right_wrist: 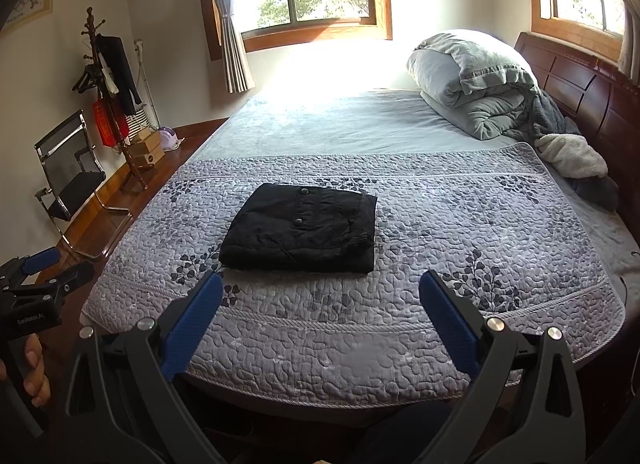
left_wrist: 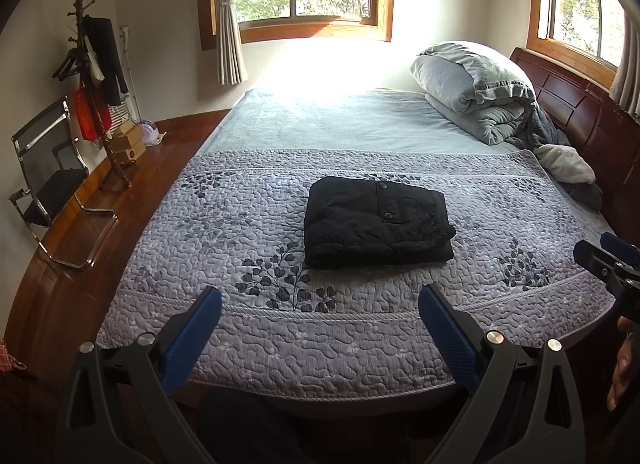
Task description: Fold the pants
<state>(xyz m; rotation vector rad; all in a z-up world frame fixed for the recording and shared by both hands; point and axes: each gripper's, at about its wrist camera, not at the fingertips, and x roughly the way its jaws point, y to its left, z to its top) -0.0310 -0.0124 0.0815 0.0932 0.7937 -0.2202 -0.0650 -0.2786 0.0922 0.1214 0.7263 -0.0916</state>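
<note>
Black pants [left_wrist: 376,221] [right_wrist: 302,227] lie folded into a compact rectangle on the quilted grey bedspread [left_wrist: 360,328] [right_wrist: 400,223], a snap pocket facing up. My left gripper [left_wrist: 320,300] hovers over the near edge of the bed, open, nothing between its blue pads, well short of the pants. My right gripper [right_wrist: 320,284] is likewise open and empty, just short of the pants' near edge. Each gripper also shows at the side of the other's view, the right gripper [left_wrist: 608,252] at the right edge and the left gripper [right_wrist: 52,264] at the left edge, both off the bed.
A rolled grey duvet with pillow [left_wrist: 476,91] and a white fleece [left_wrist: 568,163] sit by the wooden headboard [left_wrist: 580,111]. Left of the bed are a chrome chair [left_wrist: 48,179], a coat rack [left_wrist: 96,75] and boxes [left_wrist: 128,143] on the wood floor.
</note>
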